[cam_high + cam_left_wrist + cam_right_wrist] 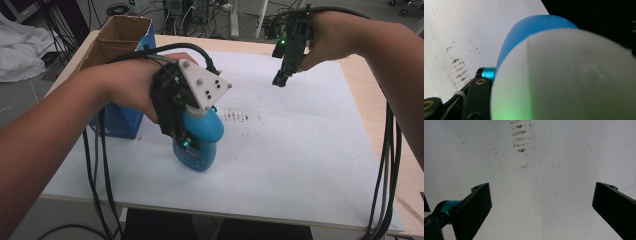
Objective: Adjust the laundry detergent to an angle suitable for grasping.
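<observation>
White cap [564, 77] sits right against the left gripper view's lens, blurred, with the blue bottle [534, 30] body swelling out beyond it. Left gripper [187, 137] is clamped on the blue bottle [197, 137] at its upper part, near the neck; exact pad contact is hidden by the bottle and the grey plate [205, 87] on top. One black jaw shows low left in its own view, pressed beside the cap. Bottle hangs just below the claw, tilted, base toward the near edge of the white sheet [300, 150]; whether the base touches the sheet or clears it, cannot tell.

Right gripper [282, 75] hangs well apart, across the sheet from the left claw, pointing down at bare sheet. Jaws spread wide in the right gripper view, nothing between them, released. Brown smudges [520, 141] lie ahead of its jaws on the sheet, between the two claws in the high view.

Cardboard box [117, 60] stands open-topped just behind the left hand [127, 90], blue on its sides.

Step, as a judgement: bottle grasped and being carried or set; likely moving between box and sheet, direction not readable from this moment. Next move calls for keeping the clamp firm on the neck, since the bottle is tilted and top-held and could swing or slip. If setting down, level the base first, then open. Right claw is free to steady the body.
</observation>
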The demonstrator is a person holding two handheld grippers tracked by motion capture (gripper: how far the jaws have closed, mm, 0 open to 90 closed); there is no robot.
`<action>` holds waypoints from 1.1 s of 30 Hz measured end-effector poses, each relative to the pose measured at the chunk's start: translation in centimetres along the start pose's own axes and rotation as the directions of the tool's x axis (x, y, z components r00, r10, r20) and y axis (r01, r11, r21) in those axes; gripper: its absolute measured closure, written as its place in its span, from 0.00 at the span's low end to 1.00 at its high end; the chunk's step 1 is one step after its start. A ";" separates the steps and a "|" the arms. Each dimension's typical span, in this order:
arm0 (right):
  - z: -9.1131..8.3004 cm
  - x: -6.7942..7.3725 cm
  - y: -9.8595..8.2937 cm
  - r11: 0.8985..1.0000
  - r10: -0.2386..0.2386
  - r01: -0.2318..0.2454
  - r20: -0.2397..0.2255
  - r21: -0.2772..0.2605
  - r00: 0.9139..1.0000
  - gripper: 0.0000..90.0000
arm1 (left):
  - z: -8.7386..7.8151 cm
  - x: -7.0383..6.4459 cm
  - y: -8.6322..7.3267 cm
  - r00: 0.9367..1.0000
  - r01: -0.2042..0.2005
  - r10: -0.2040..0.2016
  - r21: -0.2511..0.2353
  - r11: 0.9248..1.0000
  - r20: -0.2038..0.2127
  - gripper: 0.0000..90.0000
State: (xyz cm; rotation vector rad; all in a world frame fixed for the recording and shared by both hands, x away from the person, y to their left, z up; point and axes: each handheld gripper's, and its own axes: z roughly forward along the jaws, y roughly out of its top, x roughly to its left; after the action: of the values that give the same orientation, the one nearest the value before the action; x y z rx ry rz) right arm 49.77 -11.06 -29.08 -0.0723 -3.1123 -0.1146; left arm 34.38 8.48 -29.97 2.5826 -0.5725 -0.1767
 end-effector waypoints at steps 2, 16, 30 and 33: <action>0.0 0.1 0.1 1.000 -0.004 0.004 0.001 0.000 1.000 0.02 | 0.3 0.2 -0.2 1.000 0.003 -0.003 -0.010 1.000 0.006 0.48; 0.2 -0.2 -0.2 1.000 0.009 -0.009 -0.002 0.003 1.000 0.02 | 1.4 0.6 -1.3 1.000 0.013 -0.013 -0.025 1.000 0.016 0.47; 0.4 -0.5 -0.3 1.000 0.013 -0.013 -0.008 -0.003 1.000 0.02 | 1.9 0.8 -1.6 0.999 0.029 -0.028 -0.027 0.999 0.027 0.47; 0.5 -0.6 -0.3 1.000 0.005 -0.005 -0.008 -0.006 1.000 0.02 | 1.9 0.8 -1.7 0.999 0.038 -0.037 -0.028 0.999 0.025 0.47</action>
State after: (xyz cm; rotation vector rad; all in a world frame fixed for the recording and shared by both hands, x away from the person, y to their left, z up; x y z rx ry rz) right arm 50.31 -11.36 -29.58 -0.0800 -3.1037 -0.1243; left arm 35.32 8.65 -32.45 2.5685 -0.5268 -0.2276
